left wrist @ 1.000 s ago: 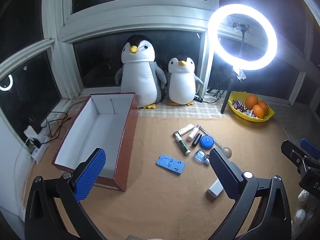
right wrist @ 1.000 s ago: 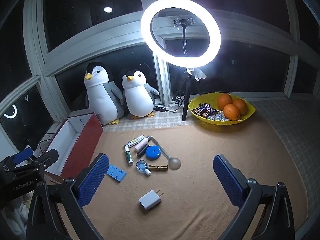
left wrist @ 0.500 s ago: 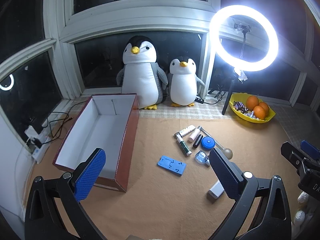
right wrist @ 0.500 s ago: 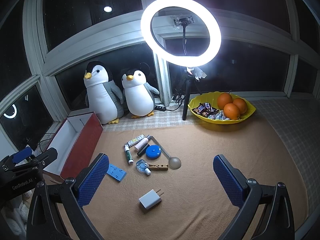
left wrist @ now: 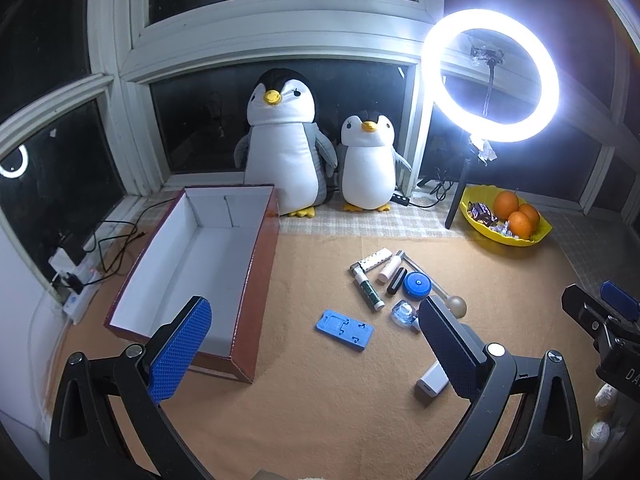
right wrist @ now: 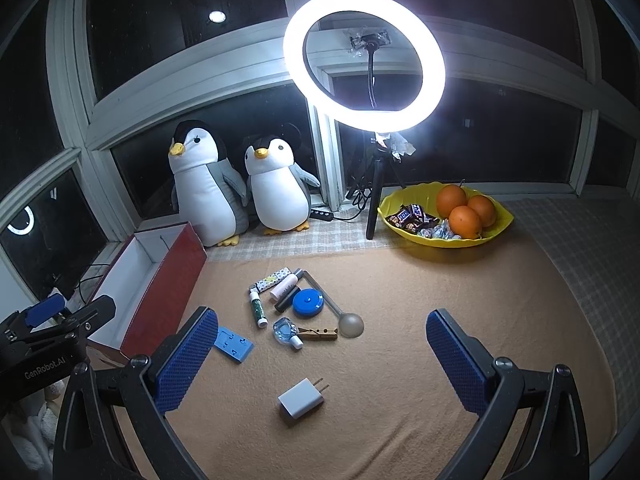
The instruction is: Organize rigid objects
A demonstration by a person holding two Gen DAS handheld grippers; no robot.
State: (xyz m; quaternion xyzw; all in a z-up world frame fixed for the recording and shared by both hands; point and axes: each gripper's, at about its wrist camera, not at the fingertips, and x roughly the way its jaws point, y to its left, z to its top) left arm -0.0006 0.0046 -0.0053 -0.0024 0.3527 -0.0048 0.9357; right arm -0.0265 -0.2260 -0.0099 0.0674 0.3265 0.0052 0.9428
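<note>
Little has changed in the last second: both views have only drifted slightly, and every loose item lies where it did, so the sorting has not yet begun.

Largest first, the red box (left wrist: 256,280) sits open at about nine o'clock on the tabletop (right wrist: 400,320), its white inside showing nothing in it. The yellow bowl (right wrist: 496,232) at about two o'clock holds oranges and wrapped sweets.

The left gripper (left wrist: 312,344) hangs above the mat with its jaws wide apart, gripping nothing; the right gripper (right wrist: 320,352) likewise stands fully spread and bare.

Of the small things, the blue slab (left wrist: 346,329) lies nearest the box, at about seven o'clock of the cluster. The white charger (right wrist: 301,397) rests apart at six o'clock, between the right jaws' line of sight. The round blue tape (right wrist: 308,302), green marker (right wrist: 256,309), wooden clothespin (right wrist: 318,334) and spoon (right wrist: 350,325) lie crowded at centre, several touching.

The charger looks the easiest first pick.
</note>
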